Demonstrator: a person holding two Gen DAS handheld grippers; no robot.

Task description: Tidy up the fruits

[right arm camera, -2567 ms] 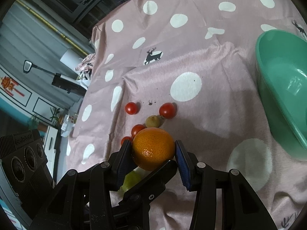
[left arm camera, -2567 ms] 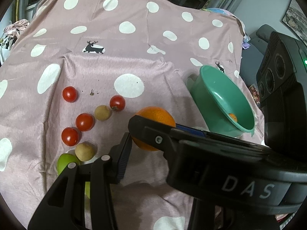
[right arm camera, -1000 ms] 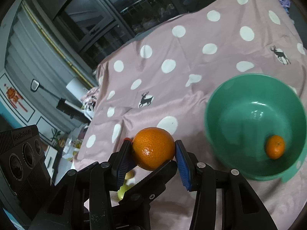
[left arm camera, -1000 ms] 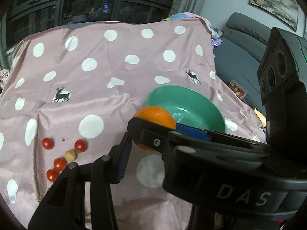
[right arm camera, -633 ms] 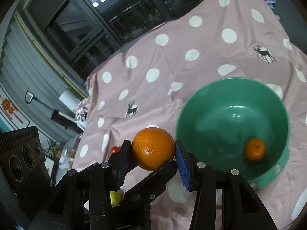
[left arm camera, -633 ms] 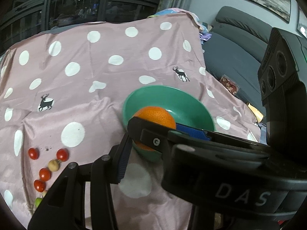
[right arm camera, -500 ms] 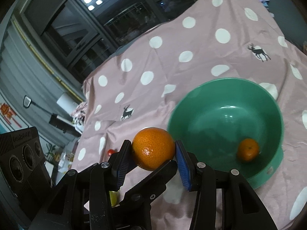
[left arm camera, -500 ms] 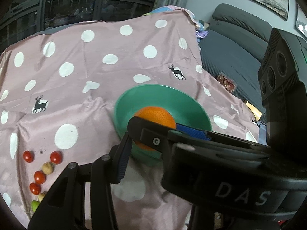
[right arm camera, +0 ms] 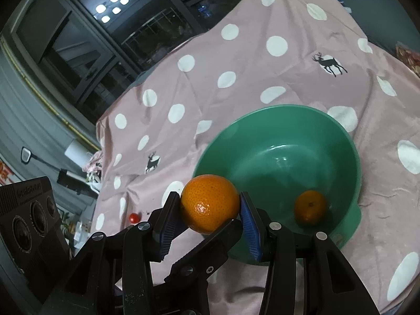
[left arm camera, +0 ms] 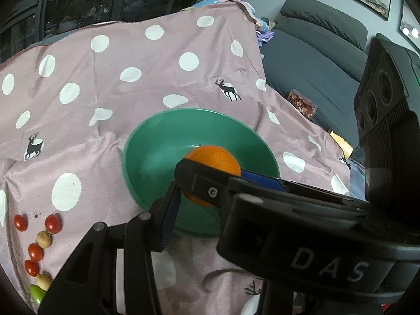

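A large orange (right arm camera: 210, 202) is pinched between the blue pads of my right gripper (right arm camera: 209, 204), just above the near left rim of the green bowl (right arm camera: 262, 120). A smaller orange (right arm camera: 311, 207) lies inside the bowl. In the left wrist view the large orange (left arm camera: 214, 162) hangs over the bowl (left arm camera: 157, 136), and the right gripper's body (left arm camera: 302, 236) crosses in front. My left gripper (left arm camera: 204, 202) sits just below the orange. One pad (left arm camera: 170, 215) shows close to the fruit, and the other finger is hidden.
Several cherry tomatoes (left arm camera: 52, 223), small brown fruits (left arm camera: 43, 239) and a green fruit (left arm camera: 36, 294) lie on the pink dotted cloth (left arm camera: 118, 52) at the far left. A grey sofa (left arm camera: 315, 52) with a red snack pack (left arm camera: 302, 103) stands beyond the cloth's right edge.
Both grippers have swung together from the loose fruits to the bowl, carrying the orange. The bowl has moved to the centre and grown larger. The grip looks unchanged.
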